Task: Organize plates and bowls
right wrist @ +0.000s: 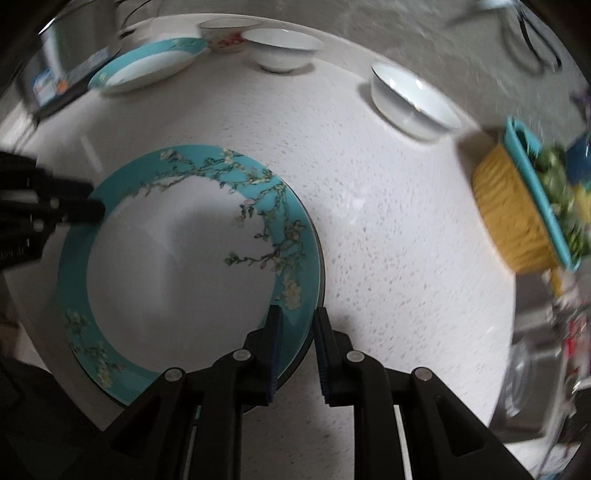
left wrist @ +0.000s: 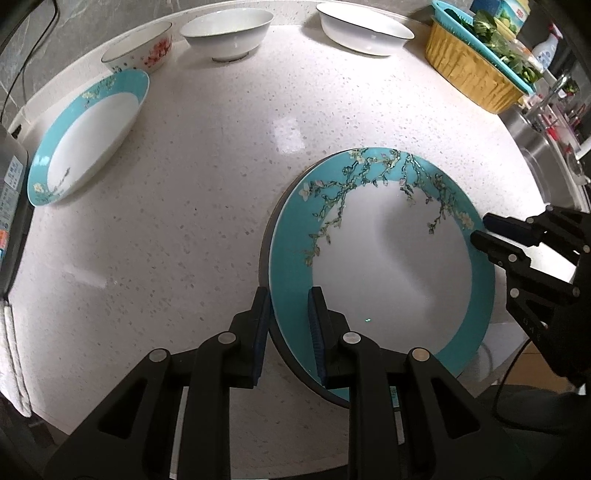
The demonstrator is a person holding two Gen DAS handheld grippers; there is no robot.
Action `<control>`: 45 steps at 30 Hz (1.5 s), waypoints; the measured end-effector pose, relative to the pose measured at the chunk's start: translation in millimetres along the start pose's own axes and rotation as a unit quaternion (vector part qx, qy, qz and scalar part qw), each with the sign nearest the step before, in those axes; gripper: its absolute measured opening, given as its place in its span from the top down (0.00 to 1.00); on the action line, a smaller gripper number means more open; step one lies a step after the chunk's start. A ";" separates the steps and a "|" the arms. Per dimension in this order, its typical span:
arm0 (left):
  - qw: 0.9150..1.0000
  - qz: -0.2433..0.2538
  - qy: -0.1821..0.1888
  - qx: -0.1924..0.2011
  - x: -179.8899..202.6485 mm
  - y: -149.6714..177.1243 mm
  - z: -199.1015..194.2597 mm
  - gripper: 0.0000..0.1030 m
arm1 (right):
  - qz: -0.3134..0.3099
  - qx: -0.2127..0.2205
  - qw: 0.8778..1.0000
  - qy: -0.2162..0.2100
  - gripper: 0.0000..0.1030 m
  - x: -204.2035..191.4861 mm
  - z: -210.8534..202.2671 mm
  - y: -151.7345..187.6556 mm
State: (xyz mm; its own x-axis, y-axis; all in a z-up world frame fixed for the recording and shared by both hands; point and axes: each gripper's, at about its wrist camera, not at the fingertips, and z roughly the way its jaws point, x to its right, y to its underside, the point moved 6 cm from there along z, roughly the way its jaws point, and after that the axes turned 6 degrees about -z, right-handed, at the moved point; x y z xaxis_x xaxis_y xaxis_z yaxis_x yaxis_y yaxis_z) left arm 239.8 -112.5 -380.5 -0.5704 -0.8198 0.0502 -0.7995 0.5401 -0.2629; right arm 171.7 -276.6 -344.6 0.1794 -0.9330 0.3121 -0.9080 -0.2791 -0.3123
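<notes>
The big round plate with a turquoise rim and blossom-branch pattern [left wrist: 388, 258] sits on the white speckled stone countertop [left wrist: 203, 221], close to the front edge, and there's a dark rim peeking out underneath it, so it looks stacked on another dish. The left gripper [left wrist: 290, 325] has its jaws partly apart straddling the plate's left rim, one blue pad on each side, but I can't tell if it's actually pinching. The right gripper [right wrist: 297, 350] does the same on the opposite rim [right wrist: 295, 317], jaws a modest gap apart, rim in between.

Further back on the left is a second turquoise-rimmed deep plate [left wrist: 88, 136], well apart from the first. Behind it along the wall: a small white bowl with red flowers [left wrist: 142, 51], just beside that plate, then a plain white bowl [left wrist: 227, 31], and another wide white bowl [left wrist: 365, 31] further right. Off to the right is a yellow ribbed basket with a teal strainer of green leaves [left wrist: 476, 70], next to the steel sink [left wrist: 543, 155].
</notes>
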 end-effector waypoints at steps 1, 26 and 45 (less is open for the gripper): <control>1.000 0.005 -0.003 0.002 0.4 0.8 -0.1 0.81 | -0.016 0.004 1.000 0.013 0.81 -3.7 0.1 2.3; 0.945 -0.296 -0.057 0.130 -195.3 -29.1 -65.9 0.01 | 0.237 0.124 0.894 -0.359 0.16 52.0 -40.6 -173.5; 0.907 -0.392 -0.066 0.137 -287.2 -70.8 -26.9 0.07 | 0.119 0.006 0.946 -0.302 0.34 -41.0 55.8 -363.9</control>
State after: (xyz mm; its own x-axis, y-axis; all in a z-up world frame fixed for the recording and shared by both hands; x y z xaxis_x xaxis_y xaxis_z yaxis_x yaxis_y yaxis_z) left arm 455.2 89.8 -350.4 0.1960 -0.9568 0.2148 -0.8628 -0.2723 -0.4259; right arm 515.9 -149.4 -293.8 0.1574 -0.9285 -0.3363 -0.9463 -0.0445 -0.3201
